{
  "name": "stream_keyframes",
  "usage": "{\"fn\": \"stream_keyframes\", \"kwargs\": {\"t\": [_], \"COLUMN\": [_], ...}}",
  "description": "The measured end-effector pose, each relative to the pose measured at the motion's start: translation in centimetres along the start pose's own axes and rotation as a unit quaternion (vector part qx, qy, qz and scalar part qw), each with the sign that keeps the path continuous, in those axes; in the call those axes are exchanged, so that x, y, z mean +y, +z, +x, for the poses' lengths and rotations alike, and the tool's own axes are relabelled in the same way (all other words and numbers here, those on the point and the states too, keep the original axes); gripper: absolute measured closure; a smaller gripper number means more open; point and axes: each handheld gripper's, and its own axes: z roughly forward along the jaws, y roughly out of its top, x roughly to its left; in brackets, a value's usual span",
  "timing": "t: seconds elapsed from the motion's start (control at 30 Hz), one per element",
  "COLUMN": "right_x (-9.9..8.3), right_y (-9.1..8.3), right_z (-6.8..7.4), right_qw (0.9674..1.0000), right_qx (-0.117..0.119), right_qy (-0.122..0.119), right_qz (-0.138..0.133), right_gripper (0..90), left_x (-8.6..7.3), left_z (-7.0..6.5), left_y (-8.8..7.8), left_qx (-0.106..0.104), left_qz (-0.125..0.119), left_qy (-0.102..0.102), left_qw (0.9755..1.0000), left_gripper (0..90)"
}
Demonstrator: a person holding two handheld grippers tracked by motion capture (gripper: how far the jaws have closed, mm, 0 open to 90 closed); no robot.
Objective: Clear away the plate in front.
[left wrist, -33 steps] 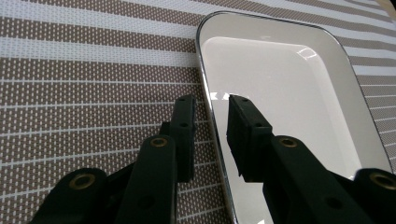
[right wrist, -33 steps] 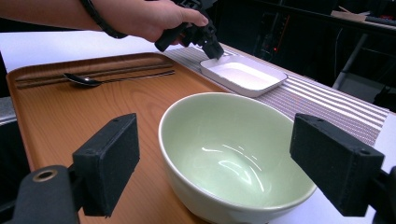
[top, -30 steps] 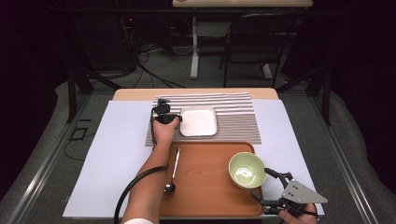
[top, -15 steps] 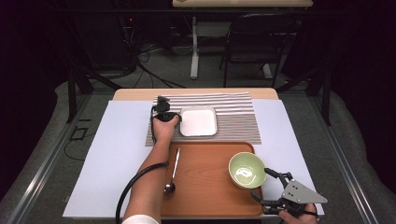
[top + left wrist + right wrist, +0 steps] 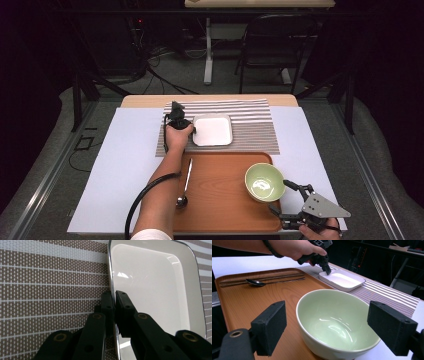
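Right now the left claw point(image 5: 192, 131) is clamped on the left rim of the white dish point(image 5: 213, 130), its jaws having just been closing with that rim between them. In the left gripper view the two pads pinch the rim edge-on, one outside, one inside the dish point(image 5: 155, 287). Dish sits flat on the striped mat point(image 5: 250, 125), center of the high view, slightly above the middle. It's a rounded near-square, no clear long axis; sides run roughly parallel w/ the mat stripes and the tabletop point(image 5: 125, 165) edge. In the right gripper view the dish point(image 5: 343, 280) lies upper center, w/ the left claw point(image 5: 327, 270) coming down onto its near-left corner area.

Right claw point(image 5: 285, 200) at lower right of the high view, jaws spread wide, not gripping. In the right gripper view its pads stand either side of the green bowl point(image 5: 337, 322) w/o touching. Bowl point(image 5: 265, 182) stands upright on the wooden tray point(image 5: 220, 170), right part. Spoon point(image 5: 185, 184) lies on the tray's left part, handle pointing up-frame, bowl end down-frame.
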Motion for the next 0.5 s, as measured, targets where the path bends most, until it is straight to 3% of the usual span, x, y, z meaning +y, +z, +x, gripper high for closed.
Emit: {"fn": "stream_keyframes", "kwargs": {"t": [0.23, 0.5], "right_x": [0.00, -0.06], "right_y": [0.02, 0.18], "right_z": [0.01, -0.07], "right_qw": [1.0000, 1.0000], "right_qx": [-0.001, 0.001], "right_qy": [0.001, 0.001], "right_qz": [0.000, 0.002], "right_gripper": [15.4, 15.4], "left_x": [0.61, 0.84], "left_z": [-0.13, -0.25], "left_y": [-0.05, 0.19], "left_qx": [0.004, -0.006], "left_qz": [0.032, 0.036], "left_qy": [-0.002, -0.022], "left_qw": [0.9995, 0.9991], "left_gripper": [86.0, 88.4]}}
